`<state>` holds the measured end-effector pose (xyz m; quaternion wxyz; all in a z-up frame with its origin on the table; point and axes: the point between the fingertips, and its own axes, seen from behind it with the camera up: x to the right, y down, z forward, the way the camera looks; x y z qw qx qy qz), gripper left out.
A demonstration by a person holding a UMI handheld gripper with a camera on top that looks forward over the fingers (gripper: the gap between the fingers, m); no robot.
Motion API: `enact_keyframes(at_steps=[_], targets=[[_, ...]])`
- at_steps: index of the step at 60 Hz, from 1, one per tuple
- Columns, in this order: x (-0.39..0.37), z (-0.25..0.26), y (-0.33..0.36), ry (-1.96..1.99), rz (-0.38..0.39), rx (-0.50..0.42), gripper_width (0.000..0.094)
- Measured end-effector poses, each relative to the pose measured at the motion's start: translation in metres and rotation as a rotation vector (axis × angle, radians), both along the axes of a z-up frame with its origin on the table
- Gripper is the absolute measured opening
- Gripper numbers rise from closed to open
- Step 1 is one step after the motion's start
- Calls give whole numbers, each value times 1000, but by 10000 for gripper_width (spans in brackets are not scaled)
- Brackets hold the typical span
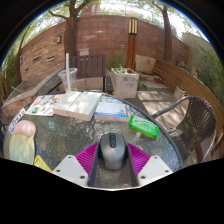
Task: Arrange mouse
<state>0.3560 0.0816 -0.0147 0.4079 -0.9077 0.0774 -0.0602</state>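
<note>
A grey computer mouse (112,150) sits between my two fingers, its wheel end pointing away from me. The magenta pads (88,155) press on both of its sides. My gripper (112,158) is shut on the mouse and holds it over the near edge of a round glass table (150,148).
Beyond the fingers on the table lie a green packet (144,126), a blue book (112,111), a white book (78,104), a colourful sheet (42,105) and a clear plastic cup (68,78). A pale rounded object (20,142) lies at the left. A white box (124,83) stands at the far side; a chair (196,110) is at the right.
</note>
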Motion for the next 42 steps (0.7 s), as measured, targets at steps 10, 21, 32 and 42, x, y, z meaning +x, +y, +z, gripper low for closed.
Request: enact_keyframes(at_steps=[10, 21, 32, 42], targets=[[4, 7, -3, -27, -17, 10, 387], [-5, 106, -4, -41, -111, 163, 373], [-130, 228, 9, 19, -26, 378, 372], [-275, 141, 6, 104, 108, 224, 377]])
